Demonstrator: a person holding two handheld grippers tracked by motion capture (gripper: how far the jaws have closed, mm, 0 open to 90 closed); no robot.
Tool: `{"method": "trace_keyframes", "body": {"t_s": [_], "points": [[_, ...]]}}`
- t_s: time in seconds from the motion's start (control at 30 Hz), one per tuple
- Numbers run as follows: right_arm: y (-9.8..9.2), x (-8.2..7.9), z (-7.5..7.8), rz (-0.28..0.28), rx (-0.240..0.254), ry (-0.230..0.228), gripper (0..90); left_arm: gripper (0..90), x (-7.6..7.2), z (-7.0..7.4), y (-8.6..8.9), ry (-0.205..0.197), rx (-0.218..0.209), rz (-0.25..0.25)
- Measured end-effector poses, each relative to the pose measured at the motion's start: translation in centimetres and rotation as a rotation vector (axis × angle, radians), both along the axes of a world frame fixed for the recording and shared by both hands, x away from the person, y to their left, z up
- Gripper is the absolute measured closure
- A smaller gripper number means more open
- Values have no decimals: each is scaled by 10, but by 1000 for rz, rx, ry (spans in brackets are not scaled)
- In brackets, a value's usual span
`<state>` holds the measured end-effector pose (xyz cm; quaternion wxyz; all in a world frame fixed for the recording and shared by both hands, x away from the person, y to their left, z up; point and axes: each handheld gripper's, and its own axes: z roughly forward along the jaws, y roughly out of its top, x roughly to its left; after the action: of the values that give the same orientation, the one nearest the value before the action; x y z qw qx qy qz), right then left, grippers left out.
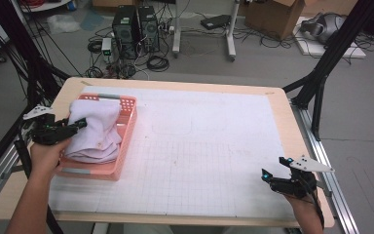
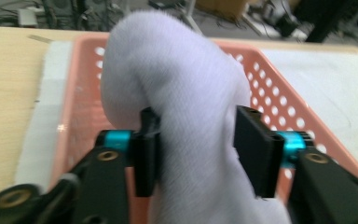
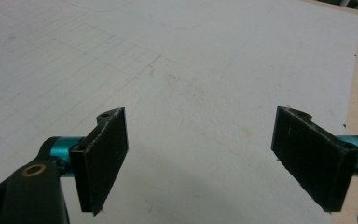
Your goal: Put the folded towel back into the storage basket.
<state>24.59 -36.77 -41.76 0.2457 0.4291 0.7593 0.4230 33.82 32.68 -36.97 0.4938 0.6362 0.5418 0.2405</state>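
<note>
A white towel [image 1: 95, 129] lies heaped in a pink perforated basket [image 1: 128, 127] at the table's left. My left gripper [image 1: 80, 123] reaches over the basket's left rim at the towel's side. In the left gripper view the towel [image 2: 177, 79] bulges up between the two pads of that gripper [image 2: 196, 149]. The jaws stand apart and the cloth is not pinched flat; the basket wall [image 2: 284, 102] runs behind it. My right gripper [image 1: 272, 168] hovers over the white gridded mat [image 1: 214, 146] at the front right. That gripper [image 3: 200, 158] is open, with nothing between its pads.
The mat covers most of the wooden table [image 1: 292, 112]. Off the table's far edge are computer towers [image 1: 136, 29], cables and a cardboard box [image 1: 277, 14]. A black frame leg [image 1: 321, 78] stands at the right.
</note>
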Motion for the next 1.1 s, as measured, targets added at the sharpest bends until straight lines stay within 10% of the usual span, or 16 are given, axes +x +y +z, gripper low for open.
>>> {"method": "trace_keyframes", "body": {"t_s": [0.17, 0.3, 0.6, 1.1], "points": [[2, 0, 0, 4, 1, 6, 176, 399, -10, 10, 8, -117, -18, 94], [2, 0, 0, 4, -5, 9, 176, 392, -15, 16, 5, -155, -8, 72], [3, 0, 0, 6, -9, 8, 176, 244, -12, 6, -14, -41, 88, 21], [4, 1, -1, 7, -10, 9, 176, 401, -2, 2, -38, 101, 203, -88]]}}
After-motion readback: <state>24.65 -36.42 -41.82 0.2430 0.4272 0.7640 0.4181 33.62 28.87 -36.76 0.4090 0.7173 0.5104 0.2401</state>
